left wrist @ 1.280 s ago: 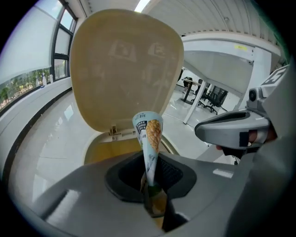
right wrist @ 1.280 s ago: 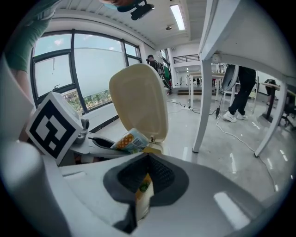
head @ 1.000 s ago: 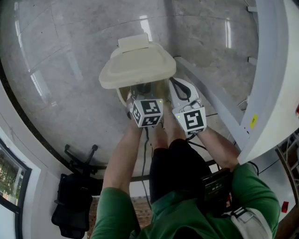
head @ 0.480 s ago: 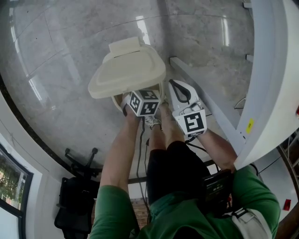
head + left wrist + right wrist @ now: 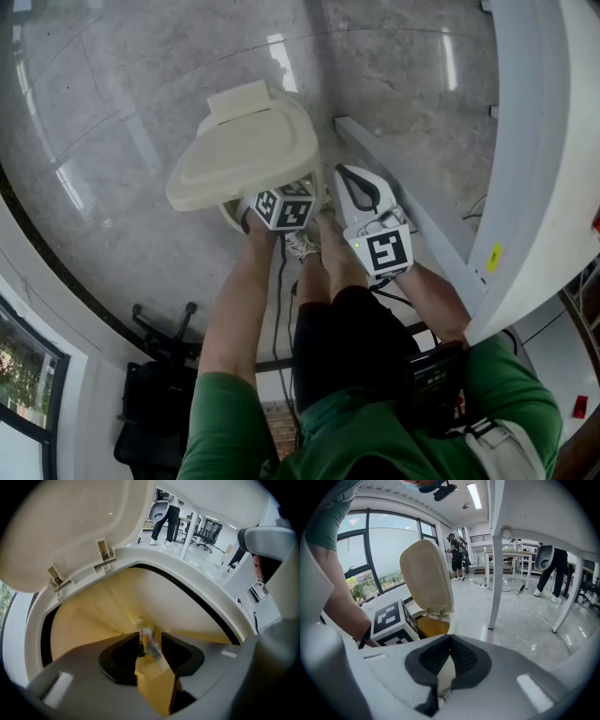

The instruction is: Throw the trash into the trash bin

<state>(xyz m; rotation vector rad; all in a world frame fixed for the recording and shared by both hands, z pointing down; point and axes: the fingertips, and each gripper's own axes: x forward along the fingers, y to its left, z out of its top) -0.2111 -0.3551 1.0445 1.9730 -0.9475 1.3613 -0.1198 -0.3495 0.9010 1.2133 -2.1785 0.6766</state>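
Now lower over the cream plastic trash bin (image 5: pixel 187 571), the left gripper (image 5: pixel 151 648) is opening its jaws and freeing the small clear plastic bottle (image 5: pixel 145 637), so the throw looks done, while the right gripper (image 5: pixel 449 641) has its jaws together.

**Head-count round the bin**

One trash bin (image 5: pixel 187 571), with one lid (image 5: pixel 244 155) up on it and one yellow liner (image 5: pixel 84 620) inside. One piece of trash, a single small bottle (image 5: pixel 143 631).

There are two grippers. The left gripper (image 5: pixel 150 637) has its jaws opening, with that bottle showing between them and the pads off it. The other is the right gripper (image 5: pixel 449 639). Two marker cubes, one apiece: the left cube (image 5: pixel 286 206) and the right cube (image 5: pixel 386 251).

Three people. One is the holder (image 5: pixel 356 412). Two stand in the right gripper view: a first bystander (image 5: pixel 454 555) at twelve o'clock and a second bystander (image 5: pixel 553 571) between two and three o'clock.

In the head view, one black office chair (image 5: pixel 150 412) at seven o'clock and one white table (image 5: pixel 534 141) at two o'clock.
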